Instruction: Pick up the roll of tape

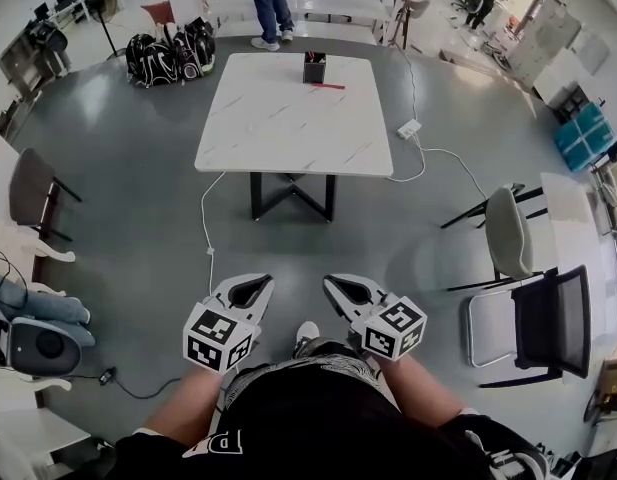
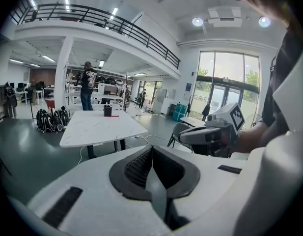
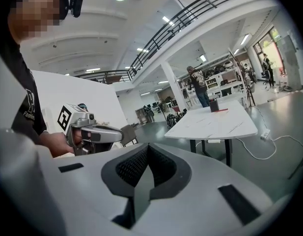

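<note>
I cannot make out a roll of tape in any view. A white marble-patterned table (image 1: 278,128) stands ahead on the grey floor. At its far end are a small black box (image 1: 314,67) and a thin red item (image 1: 328,86). My left gripper (image 1: 256,281) and right gripper (image 1: 333,283) are held side by side at waist height, well short of the table. Both point toward it. In the left gripper view the jaws (image 2: 151,149) are pressed together with nothing between them. The right gripper view shows its jaws (image 3: 148,146) meeting the same way, empty.
A white cable (image 1: 206,218) and a power strip (image 1: 408,128) lie on the floor by the table. Chairs stand at the left (image 1: 33,193) and right (image 1: 508,233). Black backpacks (image 1: 168,56) sit beyond the table's left corner, where a person (image 1: 271,3) stands.
</note>
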Demonstrator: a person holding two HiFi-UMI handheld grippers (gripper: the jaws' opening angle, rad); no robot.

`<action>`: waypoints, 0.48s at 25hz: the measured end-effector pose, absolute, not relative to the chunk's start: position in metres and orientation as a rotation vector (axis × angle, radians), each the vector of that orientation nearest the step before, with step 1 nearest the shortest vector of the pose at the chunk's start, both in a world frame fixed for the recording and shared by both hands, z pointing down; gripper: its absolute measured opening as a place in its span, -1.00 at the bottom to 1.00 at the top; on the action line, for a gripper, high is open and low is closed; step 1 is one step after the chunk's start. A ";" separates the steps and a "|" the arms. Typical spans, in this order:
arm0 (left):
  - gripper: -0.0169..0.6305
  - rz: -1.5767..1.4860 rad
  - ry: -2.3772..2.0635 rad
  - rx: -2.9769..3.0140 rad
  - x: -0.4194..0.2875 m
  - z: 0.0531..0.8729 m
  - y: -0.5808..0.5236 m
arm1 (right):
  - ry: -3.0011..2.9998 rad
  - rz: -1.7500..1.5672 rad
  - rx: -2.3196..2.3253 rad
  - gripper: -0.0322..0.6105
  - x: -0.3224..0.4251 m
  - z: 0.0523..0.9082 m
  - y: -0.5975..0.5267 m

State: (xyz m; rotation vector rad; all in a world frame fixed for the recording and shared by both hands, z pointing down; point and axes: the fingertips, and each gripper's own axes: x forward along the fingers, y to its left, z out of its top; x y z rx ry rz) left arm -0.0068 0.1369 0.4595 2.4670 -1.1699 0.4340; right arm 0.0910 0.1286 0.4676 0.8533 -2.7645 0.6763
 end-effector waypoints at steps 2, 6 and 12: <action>-0.89 0.431 -1.179 2.473 0.001 0.456 0.120 | -2.774 0.669 0.837 -0.89 0.095 0.466 0.112; -0.89 0.434 -1.205 2.461 0.012 0.451 0.092 | -2.798 0.659 0.801 -0.89 0.104 0.459 0.086; -0.89 0.453 -1.228 2.446 0.022 0.455 0.068 | -2.802 0.679 0.802 -0.89 0.120 0.469 0.057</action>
